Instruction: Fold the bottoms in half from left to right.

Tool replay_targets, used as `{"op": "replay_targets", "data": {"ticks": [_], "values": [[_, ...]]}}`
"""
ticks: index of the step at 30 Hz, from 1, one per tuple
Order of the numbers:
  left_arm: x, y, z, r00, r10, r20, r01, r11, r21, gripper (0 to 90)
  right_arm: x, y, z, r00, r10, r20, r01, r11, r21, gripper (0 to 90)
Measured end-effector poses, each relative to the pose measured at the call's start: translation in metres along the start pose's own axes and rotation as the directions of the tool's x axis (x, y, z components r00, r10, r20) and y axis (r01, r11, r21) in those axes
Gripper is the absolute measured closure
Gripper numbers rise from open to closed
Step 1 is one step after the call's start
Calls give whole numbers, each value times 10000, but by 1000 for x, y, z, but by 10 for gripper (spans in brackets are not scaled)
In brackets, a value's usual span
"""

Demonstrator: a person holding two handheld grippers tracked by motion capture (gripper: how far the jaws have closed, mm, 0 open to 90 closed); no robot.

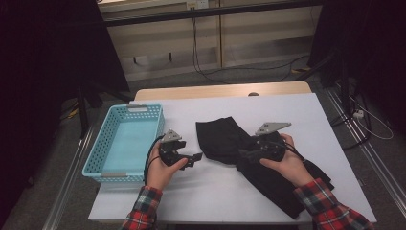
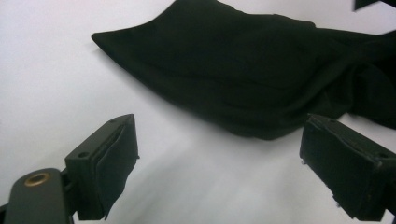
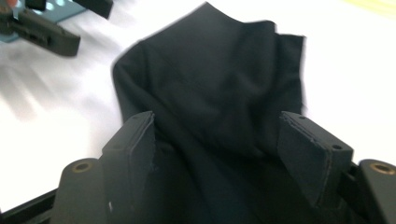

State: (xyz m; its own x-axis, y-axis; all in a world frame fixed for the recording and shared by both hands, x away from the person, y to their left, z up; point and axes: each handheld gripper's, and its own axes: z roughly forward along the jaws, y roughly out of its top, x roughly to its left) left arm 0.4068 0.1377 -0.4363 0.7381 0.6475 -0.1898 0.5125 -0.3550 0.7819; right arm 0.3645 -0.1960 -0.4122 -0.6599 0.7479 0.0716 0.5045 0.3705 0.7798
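We have a black garment lying rumpled on the white table, right of the empty blue plastic basket. It looks like dark trousers or a similar piece of clothing, partly folded over itself; one long part runs toward the table's near right corner. We judge the work, folding or tidying the cloth and perhaps binning it, to be at an early stage: the cloth is uneven, nothing sits in the basket.

Our left gripper hovers just beside the garment's left edge with jaws spread wide and nothing between them. Our right gripper is over the cloth, jaws parted; the fabric lies below and between them, but the pads do not press on it.

The high view gives the whole layout and the basket. The left gripper view shows bare table between the jaws and the cloth's folded edge ahead. The right gripper view shows the creases close up and the left gripper beyond.
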Motion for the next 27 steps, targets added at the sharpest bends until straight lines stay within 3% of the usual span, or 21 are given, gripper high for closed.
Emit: {"op": "replay_targets", "data": {"ticks": [12, 18, 19, 24, 27], "values": [[15, 13, 19, 9971, -345, -681, 332, 9993, -191, 176, -16, -34, -33, 9968, 306, 740, -305, 9995, -18, 231], [21, 21, 29, 9943, -232, -1044, 223, 9997, -98, 215, -18, -42, -44, 9946, 372, 973, -366, 9993, -84, 218], [23, 23, 34, 9938, -234, -1084, 234, 9997, -16, 261, -20, -45, -48, 9936, 393, 1060, -376, 9991, -175, 212], [28, 25, 43, 9910, -297, -1306, 313, 9995, 101, 265, -22, -49, -54, 9919, 525, 1154, -504, 9985, -212, 210], [30, 27, 54, 9906, -58, -1364, 101, 9995, 307, 299, -24, -52, -58, 9903, 605, 1254, -570, 9979, -313, 210]]}}
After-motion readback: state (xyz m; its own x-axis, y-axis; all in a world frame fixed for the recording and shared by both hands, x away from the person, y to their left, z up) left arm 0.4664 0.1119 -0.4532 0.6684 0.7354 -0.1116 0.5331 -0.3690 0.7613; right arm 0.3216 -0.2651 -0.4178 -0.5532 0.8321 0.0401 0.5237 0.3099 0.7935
